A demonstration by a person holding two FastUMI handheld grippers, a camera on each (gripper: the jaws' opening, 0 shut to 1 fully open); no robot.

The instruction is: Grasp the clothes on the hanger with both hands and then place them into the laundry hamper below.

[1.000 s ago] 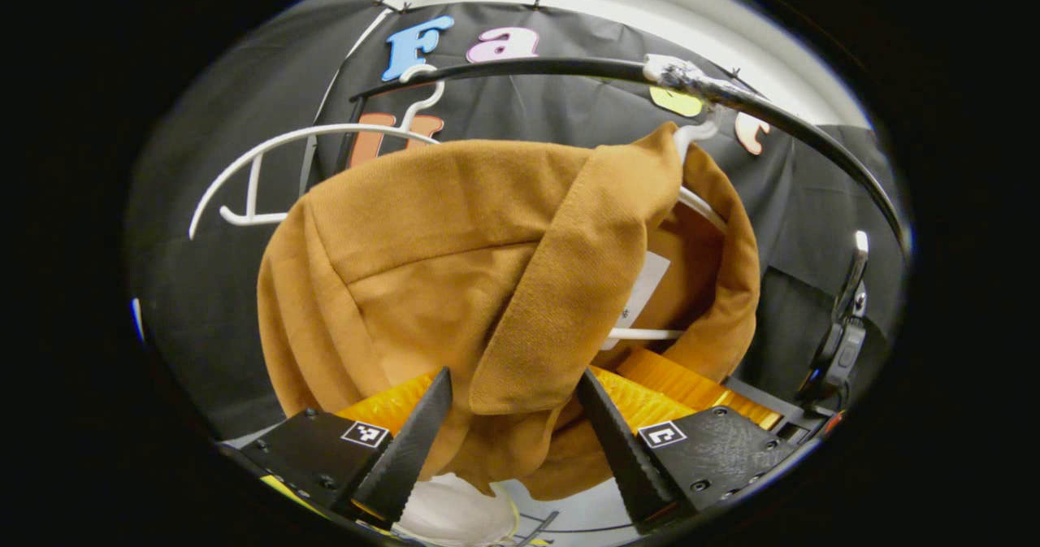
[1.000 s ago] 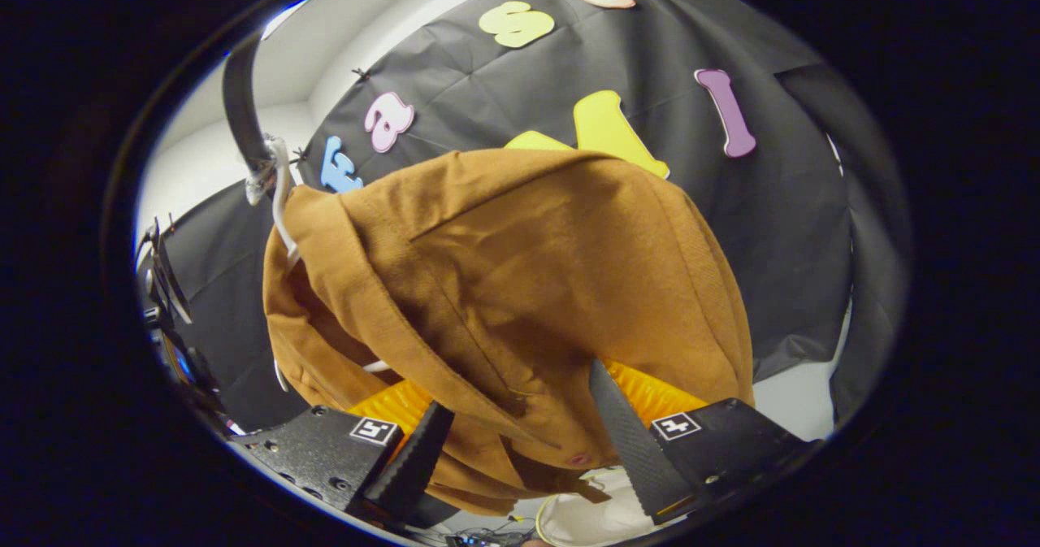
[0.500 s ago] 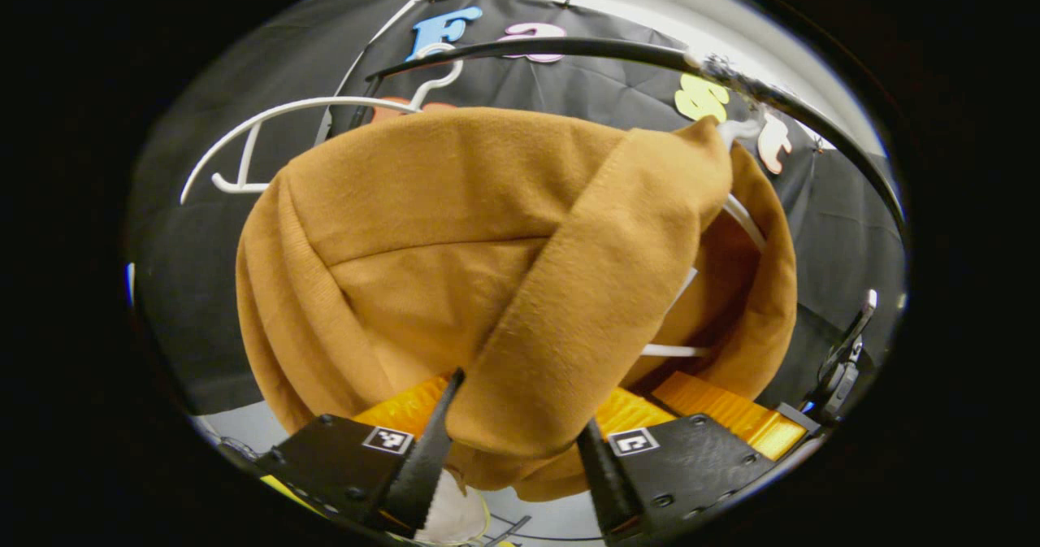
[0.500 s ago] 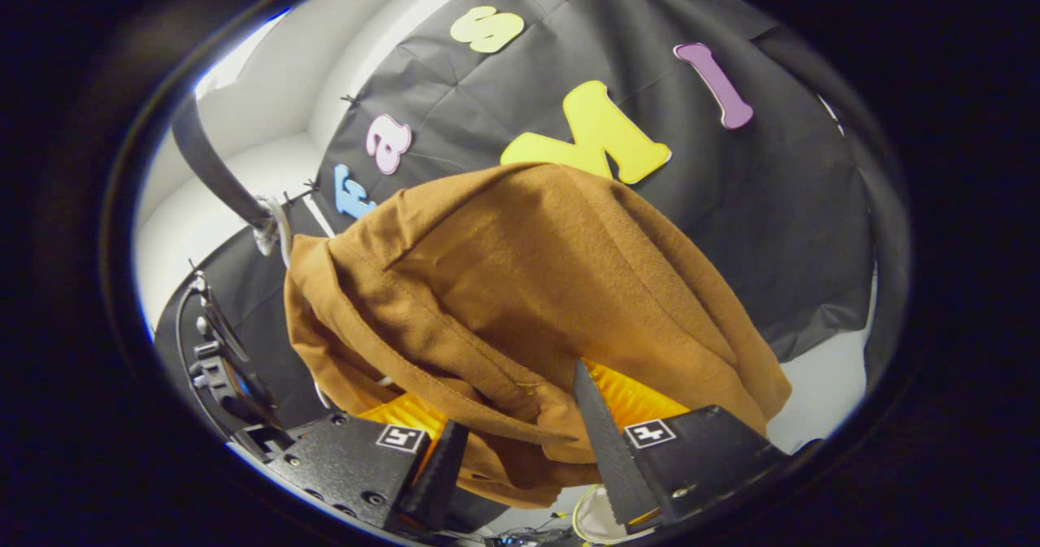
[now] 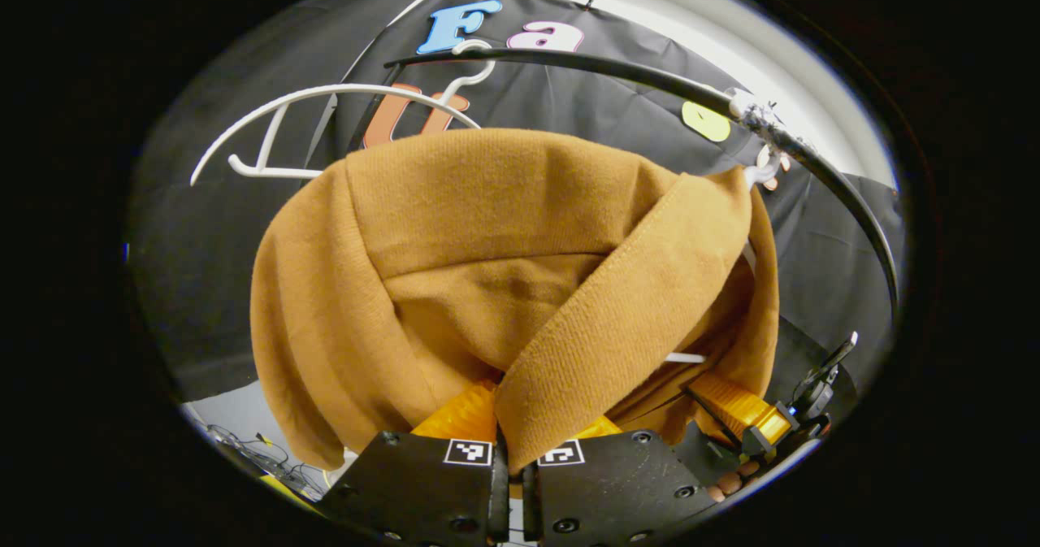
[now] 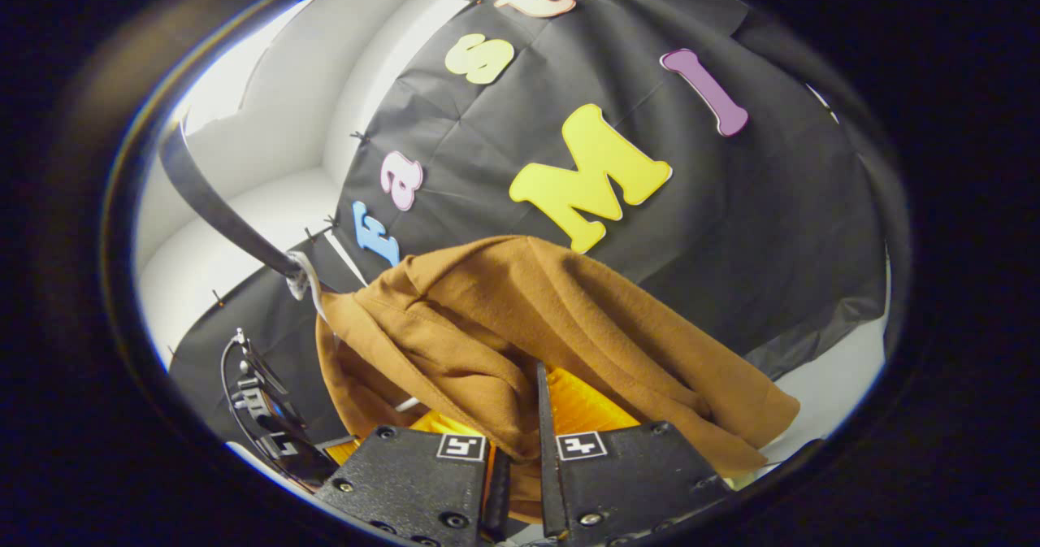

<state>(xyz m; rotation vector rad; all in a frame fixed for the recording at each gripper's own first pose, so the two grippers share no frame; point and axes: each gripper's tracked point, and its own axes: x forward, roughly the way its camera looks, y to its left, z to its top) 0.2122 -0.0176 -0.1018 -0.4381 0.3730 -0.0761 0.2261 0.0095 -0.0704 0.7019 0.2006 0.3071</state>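
Nearest: left gripper [image 5: 508, 470] is pinching a ribbed edge of the brown garment [image 5: 487, 238], jaws pressed together w/ just the fabric fold between them. Right gripper [image 6: 520, 458] is doing the same on its side, clamping a bunched fold of the garment [image 6: 552, 319].

Behind the grips, the garment is hanging on a white hanger [image 5: 760, 175], whose hook is sitting on the black rail [image 5: 650, 75]; a bit of hanger bar is showing inside the garment opening. An empty white hanger [image 5: 309, 116] is hanging further along the rail, beside the garment. Hamper isn't identifiable from here.

Risks, as I judge them: both grips are looking shallow, on edges only, so fabric could be slipping out once weight transfers. Pulling straight down w/o clearing the shoulders could be dragging the hanger off the rail, or snagging the neck opening on it.
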